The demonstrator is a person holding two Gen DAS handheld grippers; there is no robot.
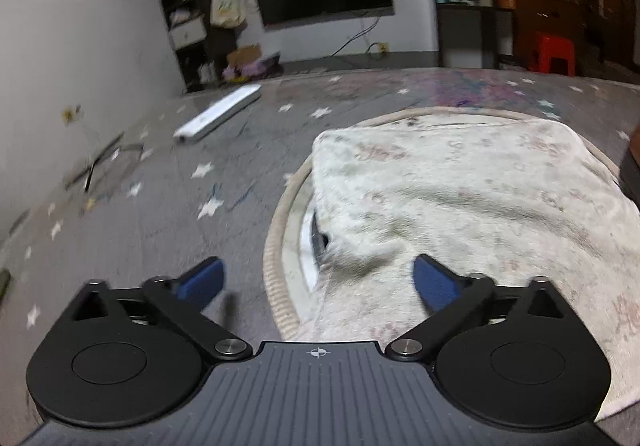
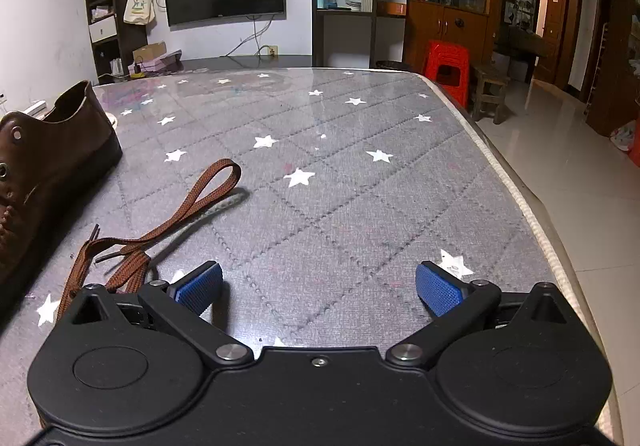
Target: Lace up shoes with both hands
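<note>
A brown leather shoe [image 2: 44,161] stands at the left edge of the right wrist view, its eyelets showing. A loose brown shoelace [image 2: 160,221] lies on the table beside it, looped toward the middle, with its ends near my right gripper's left finger. My right gripper [image 2: 319,288] is open and empty, just right of the lace. My left gripper [image 1: 318,280] is open and empty, above the edge of a white towel [image 1: 460,205]. A sliver of the shoe [image 1: 631,161] shows at the right edge of the left wrist view.
The table [image 2: 340,173] has a grey quilted cover with white stars; its right edge [image 2: 532,213] drops to a tiled floor. The towel lies on a round woven mat [image 1: 280,246]. A long white box [image 1: 218,113] lies far left. A red stool [image 2: 448,65] stands beyond the table.
</note>
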